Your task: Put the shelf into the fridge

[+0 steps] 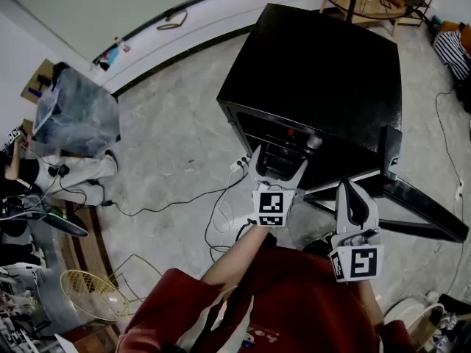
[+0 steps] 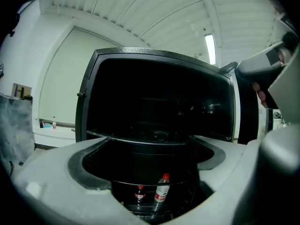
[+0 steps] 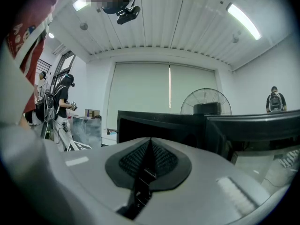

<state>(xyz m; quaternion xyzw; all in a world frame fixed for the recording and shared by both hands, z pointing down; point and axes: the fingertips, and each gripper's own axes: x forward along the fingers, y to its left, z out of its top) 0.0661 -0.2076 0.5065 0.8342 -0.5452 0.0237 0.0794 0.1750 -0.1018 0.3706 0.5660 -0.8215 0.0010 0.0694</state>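
Red-shirted person (image 1: 294, 300) faces the fridge (image 1: 316, 72), left gripper (image 1: 280, 164) spread wide and empty, right gripper (image 1: 355, 191) closed on nothing. Inside, the shelf (image 2: 140, 138) lies level. It looks stiff, thin, slippery and probably breakable, so it is best pinched at its front edge.

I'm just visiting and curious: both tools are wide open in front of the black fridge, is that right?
Not quite. Only the left tool is wide open; the right tool is shut, its jaws pressed together, as the right gripper view shows. Both are in front of the black fridge.
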